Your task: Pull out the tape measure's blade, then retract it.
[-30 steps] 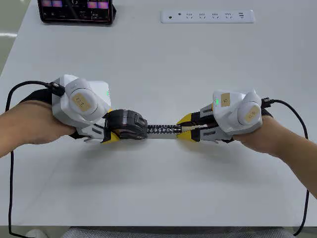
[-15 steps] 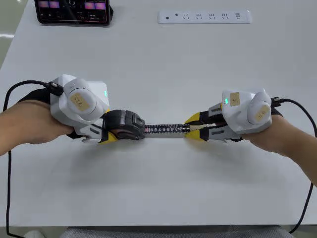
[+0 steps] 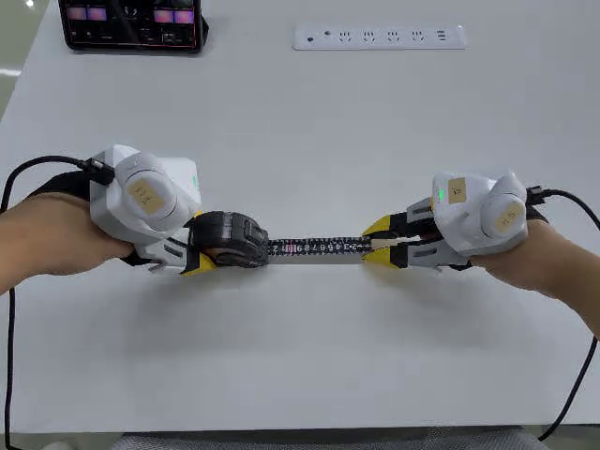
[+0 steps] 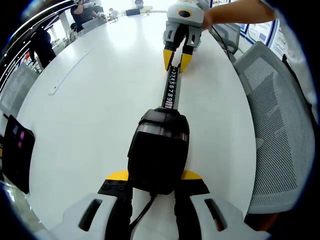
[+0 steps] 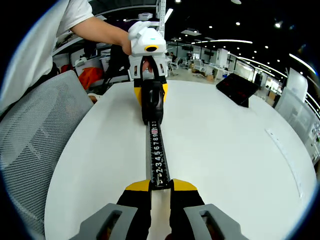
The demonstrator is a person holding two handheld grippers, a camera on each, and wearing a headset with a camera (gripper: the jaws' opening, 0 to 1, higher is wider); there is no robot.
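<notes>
A black tape measure case (image 3: 231, 240) lies on the white table (image 3: 309, 122), gripped by my left gripper (image 3: 201, 256), whose yellow-tipped fingers close on its rear end (image 4: 159, 150). Its numbered blade (image 3: 317, 247) runs right from the case to my right gripper (image 3: 379, 250), which is shut on the blade's end. In the right gripper view the blade (image 5: 157, 157) stretches from my right gripper (image 5: 160, 185) away to the case (image 5: 151, 100). In the left gripper view the blade (image 4: 171, 90) leads to the right gripper (image 4: 175, 60).
A white power strip (image 3: 380, 37) lies at the table's far edge, and a dark device with a lit screen (image 3: 131, 23) stands at the far left. Black cables (image 3: 37, 169) trail from both grippers. A grey mesh chair (image 4: 280, 130) stands beside the table.
My right gripper has moved right with the blade's end, so more blade shows between it and the case. The left gripper and case stay roughly in place.
</notes>
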